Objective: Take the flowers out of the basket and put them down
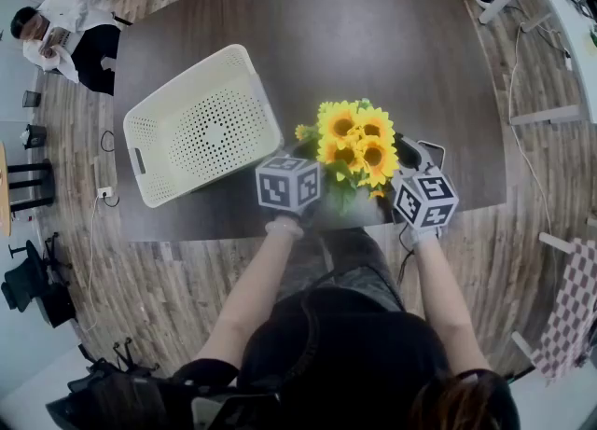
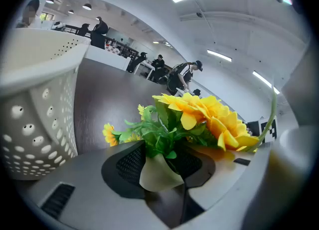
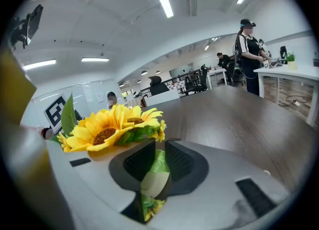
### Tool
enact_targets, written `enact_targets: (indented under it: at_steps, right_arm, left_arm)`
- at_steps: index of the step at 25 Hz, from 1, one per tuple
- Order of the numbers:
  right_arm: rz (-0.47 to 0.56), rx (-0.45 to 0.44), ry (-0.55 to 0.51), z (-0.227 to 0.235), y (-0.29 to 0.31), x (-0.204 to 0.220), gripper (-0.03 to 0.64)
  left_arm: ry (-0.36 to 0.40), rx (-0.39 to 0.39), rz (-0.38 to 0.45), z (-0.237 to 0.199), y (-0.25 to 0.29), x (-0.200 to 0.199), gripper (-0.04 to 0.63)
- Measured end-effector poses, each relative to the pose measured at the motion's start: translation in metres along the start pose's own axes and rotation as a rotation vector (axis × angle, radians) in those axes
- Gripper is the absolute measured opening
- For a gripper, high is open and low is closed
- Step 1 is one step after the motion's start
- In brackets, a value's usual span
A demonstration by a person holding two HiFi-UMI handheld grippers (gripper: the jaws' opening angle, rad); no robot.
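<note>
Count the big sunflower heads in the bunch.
4 in the bunch: two far heads, left and right; two near heads, left and right. Small buds fringe them; more may be hidden underneath.

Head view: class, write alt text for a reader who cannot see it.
A bunch of yellow sunflowers stands at the near edge of a dark table, between the left gripper and the right gripper a person holds. A white perforated basket sits to its left, nothing inside.
</note>
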State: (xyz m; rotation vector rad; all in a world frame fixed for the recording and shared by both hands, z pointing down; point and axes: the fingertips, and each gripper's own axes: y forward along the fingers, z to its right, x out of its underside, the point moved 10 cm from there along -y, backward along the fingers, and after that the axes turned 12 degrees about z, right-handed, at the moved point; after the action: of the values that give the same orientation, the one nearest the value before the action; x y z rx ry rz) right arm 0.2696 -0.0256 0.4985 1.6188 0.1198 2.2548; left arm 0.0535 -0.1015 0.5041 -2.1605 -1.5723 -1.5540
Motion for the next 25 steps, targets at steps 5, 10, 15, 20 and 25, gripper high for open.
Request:
enact_targets:
  at_steps: [5,10,15,20,25]
  right_arm:
    - [0.006,0.006,0.002,-0.001,-0.006,0.001,0.066]
    - [0.007,0.009,0.000,0.000,-0.014,0.003,0.066]
    - [0.009,0.011,-0.002,-0.003,-0.021,0.006,0.066]
    - [0.010,0.003,-0.005,-0.007,-0.025,0.008,0.066]
    - [0.005,-0.001,-0.006,-0.008,-0.027,0.008,0.066]
  left_arm:
    - [-0.006,-0.018,0.011,-0.002,-0.007,0.003,0.184]
    - [-0.014,-0.033,0.023,-0.002,-0.014,0.009,0.193]
    - [-0.024,-0.040,0.033,-0.004,-0.022,0.014,0.199]
    - [-0.034,-0.044,0.032,-0.007,-0.028,0.018,0.241]
    - [-0.023,-0.042,0.035,-0.011,-0.036,0.020,0.287]
